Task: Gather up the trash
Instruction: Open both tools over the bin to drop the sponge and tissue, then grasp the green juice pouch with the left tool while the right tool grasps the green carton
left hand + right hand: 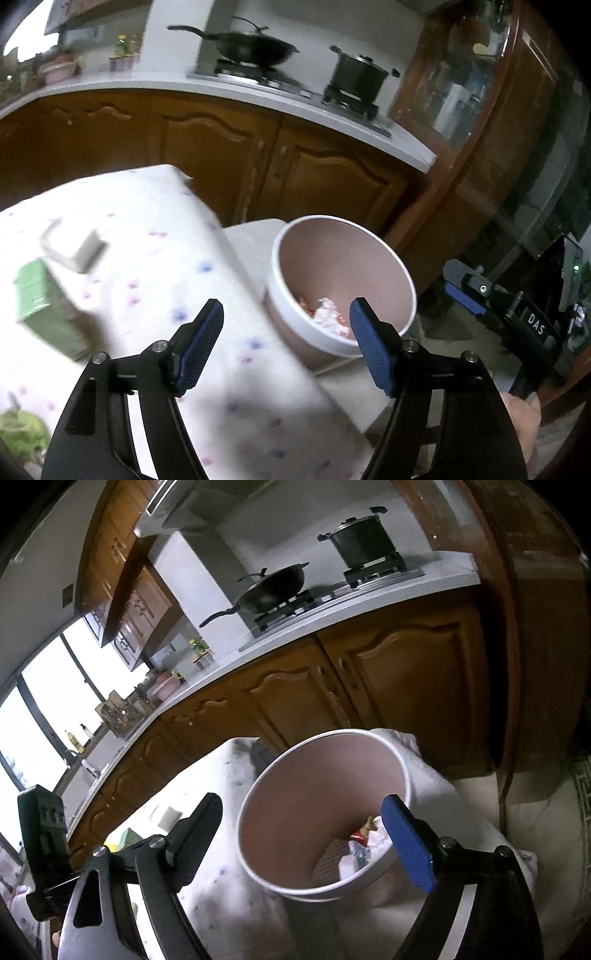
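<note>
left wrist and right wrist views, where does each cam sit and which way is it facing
Left wrist view: sits on the left gripper, jaws open and empty, angled down over the flowered tablecloth toward the trash bin; the right gripper and a bit of hand show at right.
Right wrist view: sits on the right gripper, jaws open and empty, looking down into the trash bin; the left gripper's body shows at left.
Shared: bin with crumpled trash, wok, pot, wooden cabinets.

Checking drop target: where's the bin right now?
The bin sits off the table's right edge in the left wrist view, below the cabinets, trash in its bottom. In the right wrist view it's dead centre, just ahead of the open right gripper.
</note>
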Demonstrator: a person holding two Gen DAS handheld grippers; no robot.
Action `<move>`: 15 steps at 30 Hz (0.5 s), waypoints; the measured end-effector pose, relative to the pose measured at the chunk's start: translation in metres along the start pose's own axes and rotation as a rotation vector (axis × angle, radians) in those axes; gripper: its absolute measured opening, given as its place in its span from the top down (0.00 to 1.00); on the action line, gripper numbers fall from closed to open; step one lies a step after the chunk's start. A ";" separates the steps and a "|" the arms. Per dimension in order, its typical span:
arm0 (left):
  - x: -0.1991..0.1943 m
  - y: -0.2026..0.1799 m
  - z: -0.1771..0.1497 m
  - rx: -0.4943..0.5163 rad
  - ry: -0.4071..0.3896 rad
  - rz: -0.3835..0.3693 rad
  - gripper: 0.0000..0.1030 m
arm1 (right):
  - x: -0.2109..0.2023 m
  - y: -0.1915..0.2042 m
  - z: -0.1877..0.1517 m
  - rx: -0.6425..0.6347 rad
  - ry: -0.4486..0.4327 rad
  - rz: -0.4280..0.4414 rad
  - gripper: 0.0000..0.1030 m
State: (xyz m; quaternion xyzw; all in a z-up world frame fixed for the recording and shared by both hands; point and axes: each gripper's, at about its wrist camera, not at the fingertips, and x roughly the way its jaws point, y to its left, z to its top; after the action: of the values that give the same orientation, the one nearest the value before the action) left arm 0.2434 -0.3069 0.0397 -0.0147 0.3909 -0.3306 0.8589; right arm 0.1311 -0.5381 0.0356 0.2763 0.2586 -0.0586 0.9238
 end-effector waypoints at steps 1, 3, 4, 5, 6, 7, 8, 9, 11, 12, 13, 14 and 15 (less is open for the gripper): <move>-0.006 0.004 -0.002 -0.007 -0.007 0.009 0.29 | -0.001 0.007 -0.003 -0.008 0.005 0.008 0.13; -0.016 0.014 -0.006 -0.026 -0.018 0.019 0.28 | -0.001 0.014 -0.006 -0.011 0.012 0.018 0.13; -0.022 0.019 -0.008 -0.037 -0.023 0.025 0.28 | -0.001 0.017 -0.008 -0.012 0.014 0.024 0.13; -0.027 0.024 -0.010 -0.045 -0.028 0.029 0.28 | -0.001 0.017 -0.008 -0.012 0.014 0.024 0.13; -0.032 0.028 -0.012 -0.054 -0.035 0.035 0.28 | -0.001 0.025 -0.012 -0.018 0.020 0.033 0.13; -0.038 0.033 -0.014 -0.061 -0.041 0.042 0.28 | -0.001 0.029 -0.014 -0.022 0.022 0.038 0.13; -0.042 0.037 -0.017 -0.066 -0.046 0.049 0.28 | -0.001 0.034 -0.017 -0.028 0.027 0.044 0.13; -0.047 0.042 -0.019 -0.071 -0.050 0.056 0.28 | 0.000 0.038 -0.019 -0.034 0.032 0.048 0.13; -0.055 0.051 -0.024 -0.084 -0.055 0.071 0.28 | 0.001 0.042 -0.021 -0.038 0.036 0.051 0.13; -0.060 0.057 -0.027 -0.094 -0.058 0.080 0.28 | 0.001 0.047 -0.024 -0.042 0.042 0.058 0.13; -0.064 0.062 -0.030 -0.098 -0.059 0.084 0.28 | 0.002 0.051 -0.026 -0.045 0.048 0.064 0.13; -0.067 0.067 -0.033 -0.105 -0.059 0.093 0.28 | 0.002 0.059 -0.031 -0.054 0.052 0.074 0.13; -0.072 0.072 -0.036 -0.113 -0.061 0.103 0.28 | 0.002 0.063 -0.033 -0.058 0.053 0.077 0.13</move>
State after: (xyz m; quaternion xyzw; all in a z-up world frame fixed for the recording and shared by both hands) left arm 0.2252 -0.2005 0.0419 -0.0531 0.3826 -0.2630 0.8841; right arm 0.1336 -0.4674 0.0414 0.2605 0.2739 -0.0080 0.9258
